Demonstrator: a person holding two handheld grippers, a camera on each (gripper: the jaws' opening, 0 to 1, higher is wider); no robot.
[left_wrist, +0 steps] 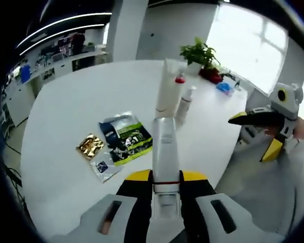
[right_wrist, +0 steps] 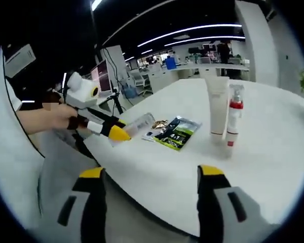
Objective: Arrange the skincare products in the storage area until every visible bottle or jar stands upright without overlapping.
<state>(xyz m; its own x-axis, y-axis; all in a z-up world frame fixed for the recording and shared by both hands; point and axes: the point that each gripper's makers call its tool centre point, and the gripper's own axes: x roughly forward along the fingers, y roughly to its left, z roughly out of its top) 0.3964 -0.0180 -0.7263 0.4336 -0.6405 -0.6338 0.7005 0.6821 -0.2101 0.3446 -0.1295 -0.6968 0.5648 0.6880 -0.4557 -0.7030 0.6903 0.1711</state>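
My left gripper [left_wrist: 166, 177] is shut on a clear bottle [left_wrist: 164, 147], held lying along the jaws over the near edge of the white round table [left_wrist: 66, 111]. In the right gripper view the same left gripper [right_wrist: 107, 130] holds that bottle [right_wrist: 140, 123] out level at the table's left edge. A tall white tube [left_wrist: 168, 86] [right_wrist: 218, 106] stands upright further in. Right beside it stands a slim spray bottle with a red collar [left_wrist: 184, 104] [right_wrist: 234, 114]. My right gripper [right_wrist: 151, 172] is open and holds nothing, off the table's edge; it also shows in the left gripper view [left_wrist: 256, 134].
A green-and-black packet [left_wrist: 126, 139] [right_wrist: 175, 132], a gold sachet [left_wrist: 90, 146] [right_wrist: 159, 123] and a small clear sachet [left_wrist: 104, 167] lie flat near the front. A potted plant [left_wrist: 200, 53] stands at the far edge. A person's hand [right_wrist: 55, 116] grips the left tool.
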